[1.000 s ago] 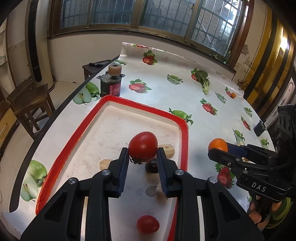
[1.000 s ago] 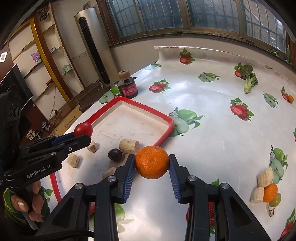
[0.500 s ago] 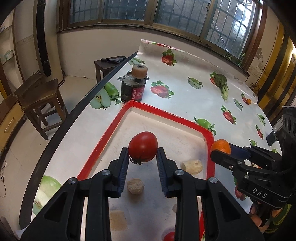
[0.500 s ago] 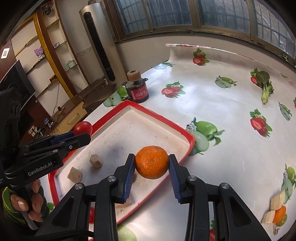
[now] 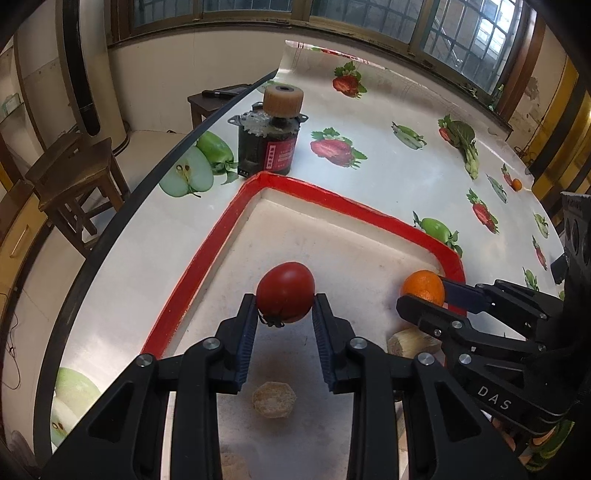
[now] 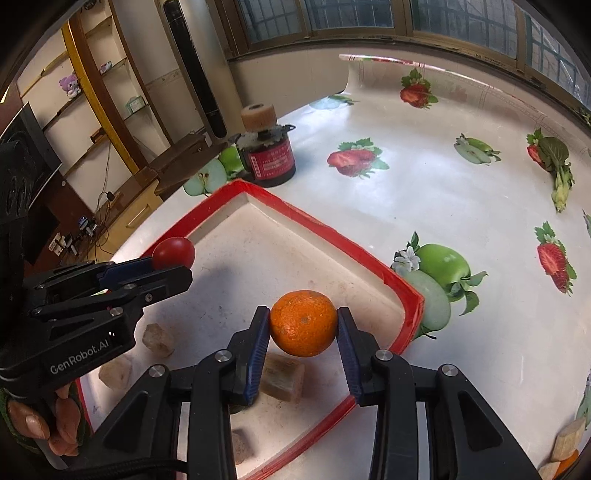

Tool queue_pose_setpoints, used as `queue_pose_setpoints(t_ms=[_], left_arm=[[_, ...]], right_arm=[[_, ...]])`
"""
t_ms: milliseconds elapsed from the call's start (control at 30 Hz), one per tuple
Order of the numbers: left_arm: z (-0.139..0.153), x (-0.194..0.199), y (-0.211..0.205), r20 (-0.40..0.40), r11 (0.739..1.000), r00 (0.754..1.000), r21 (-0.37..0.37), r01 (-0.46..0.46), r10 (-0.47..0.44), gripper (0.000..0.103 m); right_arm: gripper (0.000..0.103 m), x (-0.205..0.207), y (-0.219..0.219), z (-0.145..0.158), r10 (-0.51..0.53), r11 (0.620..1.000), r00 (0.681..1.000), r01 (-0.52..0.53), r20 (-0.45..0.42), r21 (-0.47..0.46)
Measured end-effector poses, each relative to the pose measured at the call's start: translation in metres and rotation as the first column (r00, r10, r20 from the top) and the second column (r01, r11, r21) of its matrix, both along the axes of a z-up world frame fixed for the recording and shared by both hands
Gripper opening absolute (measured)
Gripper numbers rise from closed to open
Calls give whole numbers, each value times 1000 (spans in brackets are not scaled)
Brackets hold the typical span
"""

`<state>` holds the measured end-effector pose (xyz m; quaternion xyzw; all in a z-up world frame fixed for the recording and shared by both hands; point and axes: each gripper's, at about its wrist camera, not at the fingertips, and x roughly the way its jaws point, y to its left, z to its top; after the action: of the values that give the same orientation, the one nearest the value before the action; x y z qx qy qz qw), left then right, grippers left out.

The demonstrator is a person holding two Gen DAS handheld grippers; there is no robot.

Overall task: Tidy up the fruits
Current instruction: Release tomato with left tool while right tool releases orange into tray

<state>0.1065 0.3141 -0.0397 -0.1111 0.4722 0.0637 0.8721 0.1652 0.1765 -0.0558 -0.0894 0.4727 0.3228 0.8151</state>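
Left gripper [image 5: 285,314] clamped on red tomato [image 5: 285,291], right gripper [image 6: 303,334] clamped on orange [image 6: 303,328], both above red-rimmed tray [image 5: 207,254]; bare tray floor toward far corner, beige chunks [image 5: 273,399] below.

a lived-in home room: fruit-print tablecloth [image 6: 461,221], wooden stool [image 5: 74,177], shelves with a plush toy [image 6: 70,84], barred windows [image 5: 461,26].

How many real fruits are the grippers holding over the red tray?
2. A red tomato sits between the left gripper pads; an orange sits between the right gripper pads. Both are above the tray; the grippers may hide others.
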Motion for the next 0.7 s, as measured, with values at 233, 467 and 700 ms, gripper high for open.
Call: queue_pose_setpoints(t_ms=[233,467,700], left_arm=[[-16,1,2,-54,1000,998,0,-23,23,28],[1,-11,3,-18,999,999,-9,-46,46,30],[24,-25,-20,47,1000,999,15,-20,20,35]], right_arm=[[43,-1,3,-6,12,1000,1000,-12,8,-24],[55,-13,-9,15,8,1000,998,-9,58,2],[56,-31,-39,36,-11,999,997,8,71,52]])
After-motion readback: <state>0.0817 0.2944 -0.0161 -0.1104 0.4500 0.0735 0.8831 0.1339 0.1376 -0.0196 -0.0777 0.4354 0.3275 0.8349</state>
